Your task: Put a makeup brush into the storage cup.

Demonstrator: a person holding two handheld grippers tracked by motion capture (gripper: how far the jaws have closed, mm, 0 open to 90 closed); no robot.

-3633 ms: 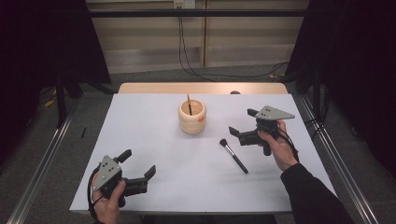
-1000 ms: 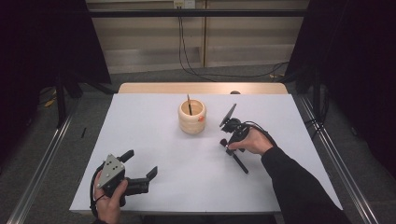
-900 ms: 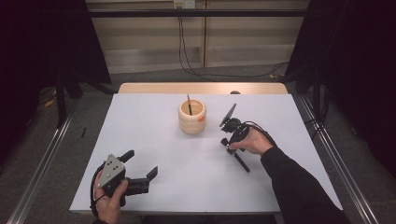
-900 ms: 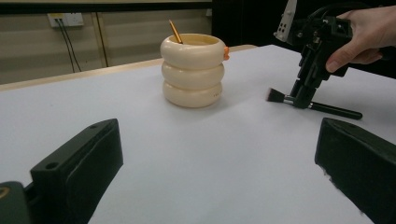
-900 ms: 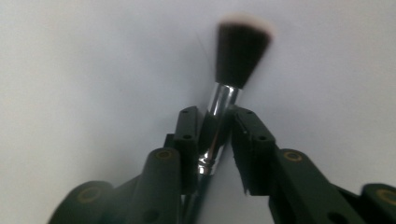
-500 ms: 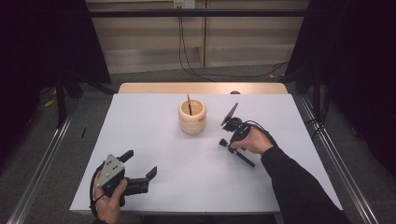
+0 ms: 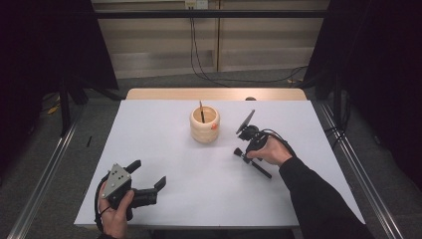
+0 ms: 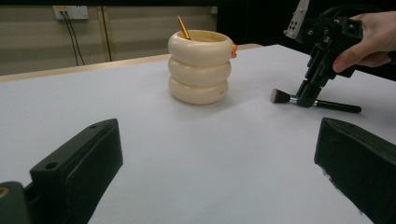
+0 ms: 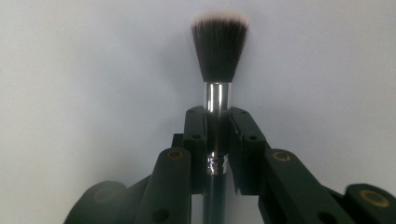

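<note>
One black-handled makeup brush with silver ferrule lay on the white table, apparently still flat, right gripper clamped on its ferrule, near a cream ribbed holder; left gripper gaped empty.

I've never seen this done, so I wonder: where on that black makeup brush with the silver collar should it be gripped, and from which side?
Grip the black makeup brush at its shiny silver collar, from straight above. It lies flat on the white table, so its two sides are free. The collar is firm and narrow, unlike the soft bristles. The right gripper is already shut there, one of its fingers on each side.
</note>
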